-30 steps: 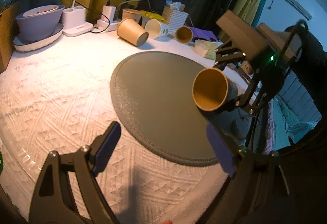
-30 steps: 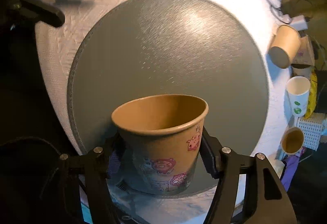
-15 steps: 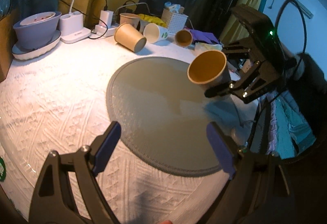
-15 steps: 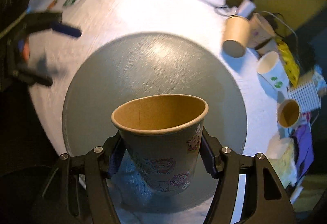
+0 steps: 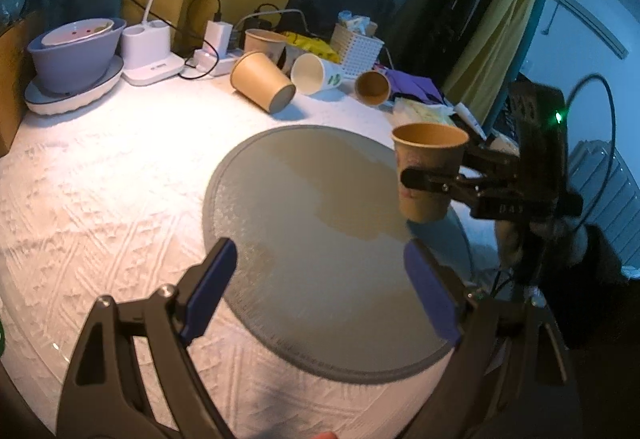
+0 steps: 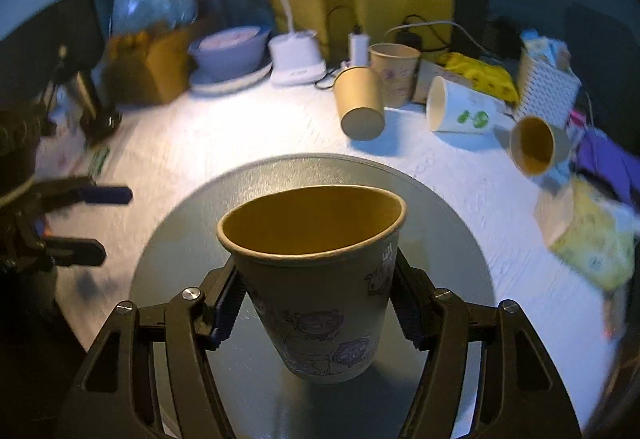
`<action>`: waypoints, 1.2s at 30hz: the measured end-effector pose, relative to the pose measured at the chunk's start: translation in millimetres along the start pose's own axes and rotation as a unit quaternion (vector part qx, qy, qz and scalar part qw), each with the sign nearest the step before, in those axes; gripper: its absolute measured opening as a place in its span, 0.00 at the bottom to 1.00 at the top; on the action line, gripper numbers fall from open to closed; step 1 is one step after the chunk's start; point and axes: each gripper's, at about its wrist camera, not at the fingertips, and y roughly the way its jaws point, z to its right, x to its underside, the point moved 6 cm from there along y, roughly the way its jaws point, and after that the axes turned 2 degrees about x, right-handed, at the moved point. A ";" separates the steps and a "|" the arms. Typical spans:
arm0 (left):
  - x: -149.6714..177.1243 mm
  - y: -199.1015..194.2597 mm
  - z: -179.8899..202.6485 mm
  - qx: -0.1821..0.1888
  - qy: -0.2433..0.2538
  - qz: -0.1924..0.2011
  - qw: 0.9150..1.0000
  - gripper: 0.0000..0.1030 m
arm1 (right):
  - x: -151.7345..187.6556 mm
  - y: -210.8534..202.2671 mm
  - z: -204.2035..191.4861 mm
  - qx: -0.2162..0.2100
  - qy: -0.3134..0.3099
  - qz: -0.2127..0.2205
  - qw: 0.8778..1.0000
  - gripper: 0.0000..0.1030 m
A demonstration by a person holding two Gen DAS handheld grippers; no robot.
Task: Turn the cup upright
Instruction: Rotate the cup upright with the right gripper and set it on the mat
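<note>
My right gripper (image 6: 316, 313) is shut on a brown paper cup (image 6: 320, 279) with cartoon prints. The cup is upright, mouth up, held just above the right side of a round grey mat (image 6: 192, 223). In the left wrist view the cup (image 5: 426, 167) hangs over the mat's right edge (image 5: 304, 231), with the right gripper (image 5: 436, 179) clamped round it. My left gripper (image 5: 320, 291) is open and empty, low over the mat's near edge.
At the back lie a brown cup on its side (image 5: 262, 81), a white cup on its side (image 5: 316, 73) and a small brown cup on its side (image 5: 372, 89); one cup stands upright (image 5: 264, 43). A bowl on a plate (image 5: 74, 55), lamp base (image 5: 150, 51), white basket (image 5: 358, 47) and chargers line the back.
My right gripper has turned the cup from tilted on its side, mouth toward the left camera, to upright. The left gripper stayed open and nearly still.
</note>
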 end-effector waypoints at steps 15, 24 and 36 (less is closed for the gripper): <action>-6.7 20.6 11.5 0.015 -0.018 -0.014 1.000 0.84 | 26.9 -13.7 19.7 0.032 0.072 0.082 0.993 0.67; -8.9 25.1 22.6 0.008 -0.009 -0.012 1.000 0.84 | 37.4 -19.0 16.8 0.058 0.048 0.092 0.993 0.71; 0.4 22.6 35.9 -0.002 0.018 -0.012 1.000 0.84 | 50.4 -33.4 14.8 0.082 0.054 0.089 0.991 0.72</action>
